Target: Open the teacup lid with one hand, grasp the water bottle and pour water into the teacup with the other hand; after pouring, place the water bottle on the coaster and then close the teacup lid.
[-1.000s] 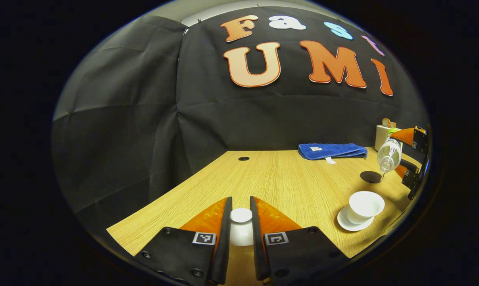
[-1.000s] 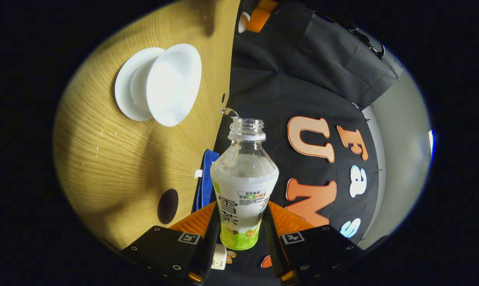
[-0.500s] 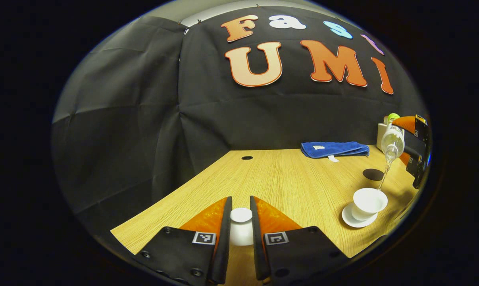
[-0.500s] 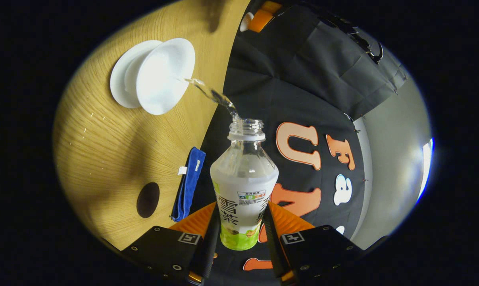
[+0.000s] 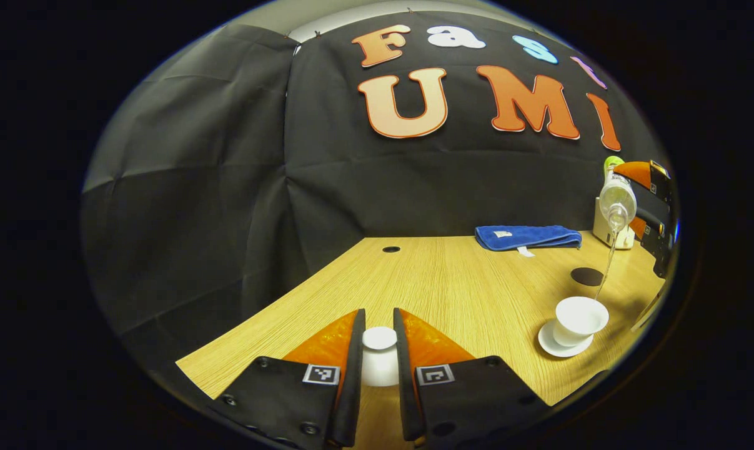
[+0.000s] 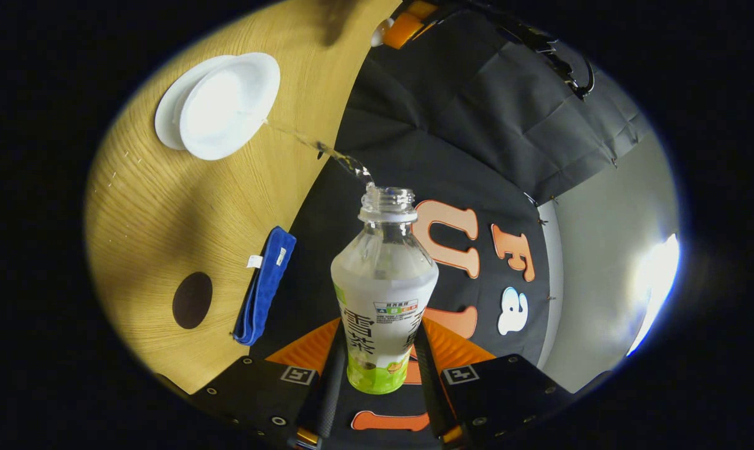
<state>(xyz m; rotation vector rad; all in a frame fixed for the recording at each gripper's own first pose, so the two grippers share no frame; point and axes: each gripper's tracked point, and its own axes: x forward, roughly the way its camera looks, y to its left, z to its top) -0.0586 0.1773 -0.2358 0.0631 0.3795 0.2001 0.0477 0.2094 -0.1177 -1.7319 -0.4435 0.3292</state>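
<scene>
My left gripper (image 5: pixel 380 350) is shut on the white teacup lid (image 5: pixel 380 339), held low over the table's near edge. The open white teacup (image 5: pixel 578 317) stands on its saucer (image 5: pixel 548 345) at the right; the same teacup (image 6: pixel 227 106) appears upper left in the right gripper view. My right gripper (image 6: pixel 380 362) is shut on the uncapped water bottle (image 6: pixel 383 294), tipped over, and a thin stream of water (image 6: pixel 317 149) runs from its mouth to the cup's rim. From the left gripper view the water bottle (image 5: pixel 616 199) hangs high above the cup. The dark round coaster (image 5: pixel 586 275) lies behind the cup.
A folded blue towel (image 5: pixel 528 237) lies at the back of the wooden table (image 5: pixel 451 287). A white box (image 5: pixel 608 234) stands at the far right behind the bottle. A small round hole (image 5: pixel 390 249) sits near the table's back edge.
The right gripper has risen and tilted the bottle further; a drip at its mouth became a stream into the cup. The left gripper holds the lid still.
</scene>
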